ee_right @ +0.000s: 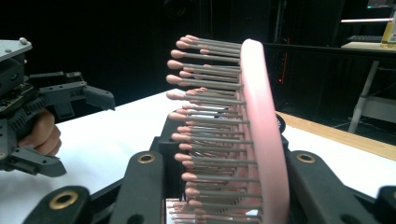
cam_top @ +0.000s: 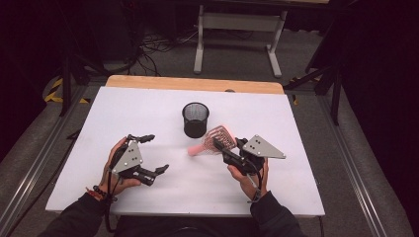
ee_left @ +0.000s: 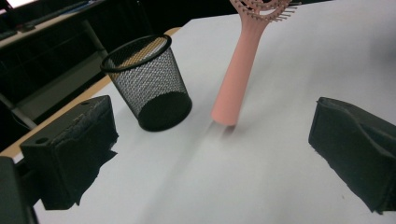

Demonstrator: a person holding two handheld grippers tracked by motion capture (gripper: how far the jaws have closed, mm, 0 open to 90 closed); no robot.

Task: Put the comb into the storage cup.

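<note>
White tabletop before you: your right gripper [cam_top: 225,148] clamps the pink hairbrush [cam_top: 213,140] by its head, handle aimed toward the mesh cup [cam_top: 195,119] and your open, empty left gripper [cam_top: 154,154].

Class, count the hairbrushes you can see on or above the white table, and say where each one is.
1: a pink hairbrush, gripped at its bristle head by the right gripper, handle pointing left, beside the mesh cup.

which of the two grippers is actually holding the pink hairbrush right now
The right gripper: its fingers clamp the pink hairbrush by the head. The left gripper is open and empty.
</note>
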